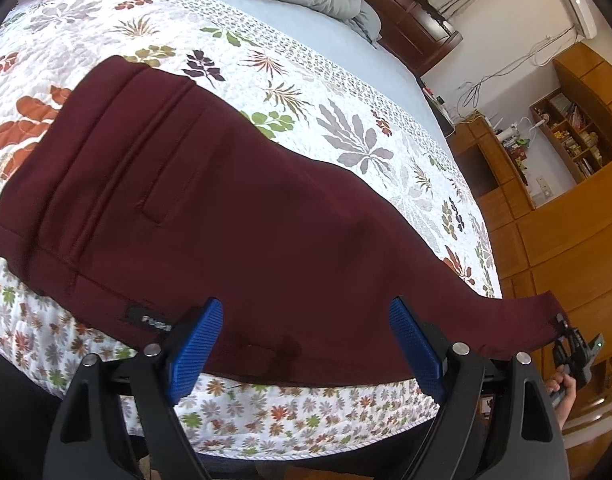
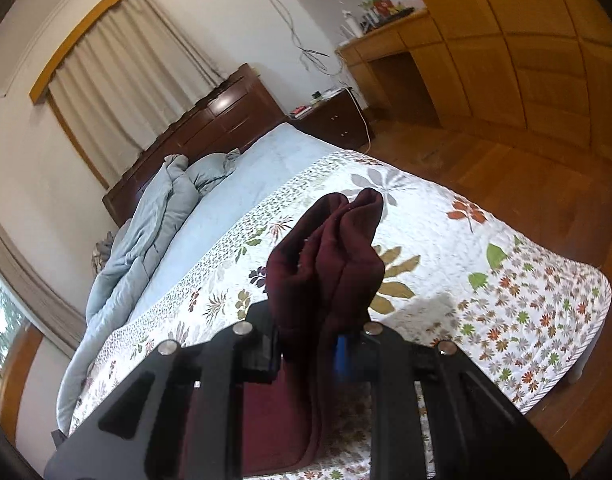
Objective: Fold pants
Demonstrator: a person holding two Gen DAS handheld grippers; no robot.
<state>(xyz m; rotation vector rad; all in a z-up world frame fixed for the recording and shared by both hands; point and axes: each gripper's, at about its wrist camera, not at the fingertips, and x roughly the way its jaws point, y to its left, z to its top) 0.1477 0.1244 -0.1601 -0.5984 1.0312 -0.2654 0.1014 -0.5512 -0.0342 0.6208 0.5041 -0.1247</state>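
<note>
Closest in, the left gripper [image 1: 306, 344] hangs over the bed's near edge with its ribbed blue pads [image 1: 196, 344] spread wide and nothing between them; the dark maroon cloth pants [image 1: 210, 200] lie just under and beyond those pads, untouched by them. The pants are laid flat on the white quilted bedspread with printed leaves and flowers [image 1: 346, 128], waistband and back pocket to the left of the view, legs tapering off to the right.

Follow those legs out and there is the right gripper [image 1: 568, 334], a hand [image 1: 564, 390] on its handle, with the cuff end raised off the quilt. From its own camera the right gripper [image 2: 310, 354] is clamped on a bunched wad of the cuffs, the fabric standing up in thick folds between the narrowed jaws.

Here is the worry. That grip takes in several crumpled layers, so one leg could slide free as the cuffs travel, leaving the fold crooked. And with the left gripper holding nothing, the waist end is unpinned; a pull on the cuffs may drag the whole garment across the slick quilt, or off the near edge where it already overhangs.

Farther back, a rumpled pale blue duvet [image 2: 146, 232] sits by the dark wooden headboard [image 2: 210, 120], well clear.
</note>
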